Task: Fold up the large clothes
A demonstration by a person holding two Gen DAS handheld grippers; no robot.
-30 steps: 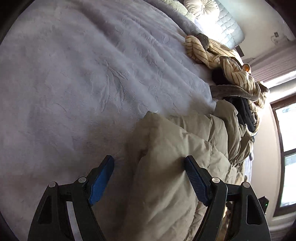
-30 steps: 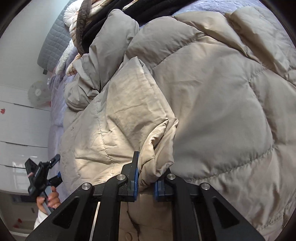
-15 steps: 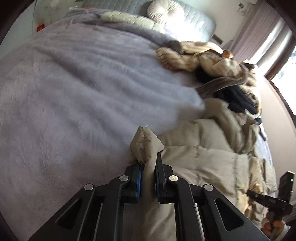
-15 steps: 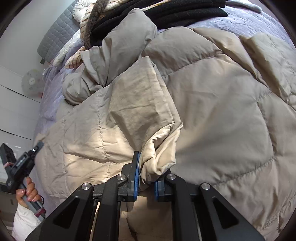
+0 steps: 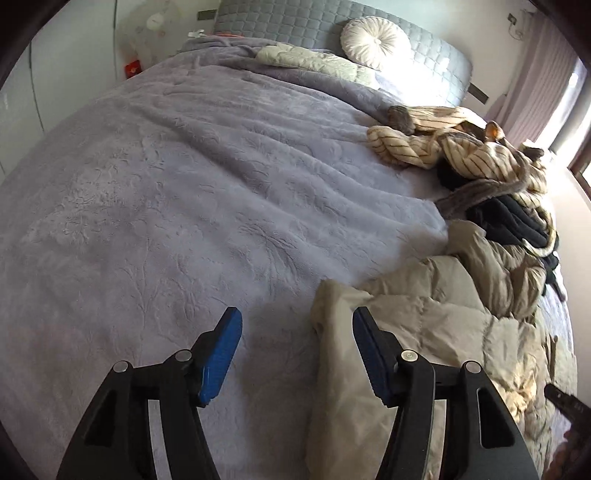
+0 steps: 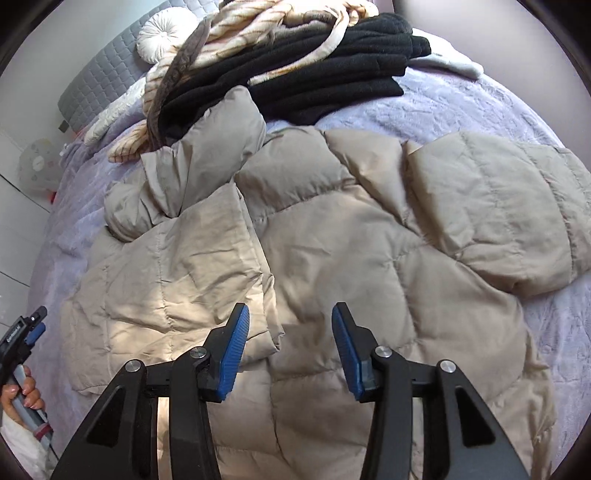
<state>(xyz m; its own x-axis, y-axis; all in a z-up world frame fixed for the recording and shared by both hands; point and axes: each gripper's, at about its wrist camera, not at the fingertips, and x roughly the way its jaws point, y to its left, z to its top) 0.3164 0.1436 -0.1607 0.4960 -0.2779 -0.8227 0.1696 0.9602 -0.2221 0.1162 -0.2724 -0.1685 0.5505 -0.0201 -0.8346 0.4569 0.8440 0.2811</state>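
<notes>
overhead, both tools spread wide over the beige puffer coat (image 6: pixel 332 236) (black clothes pile (image 6: pixel 314 70) clearest from the right)

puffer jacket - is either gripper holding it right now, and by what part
Neither. The left gripper and the right gripper are both open, with nothing pinched between their fingers. The beige puffer jacket lies loose on the bed.

Lavender embossed bedspread (image 5: pixel 177 206) across the bed, grey quilted headboard (image 5: pixel 295 22) at the far end. Round white tufted cushion (image 5: pixel 375 38) against it. Far left by the wall, small red box (image 5: pixel 133 68) and pale round fan (image 6: pixel 37 164).
</notes>
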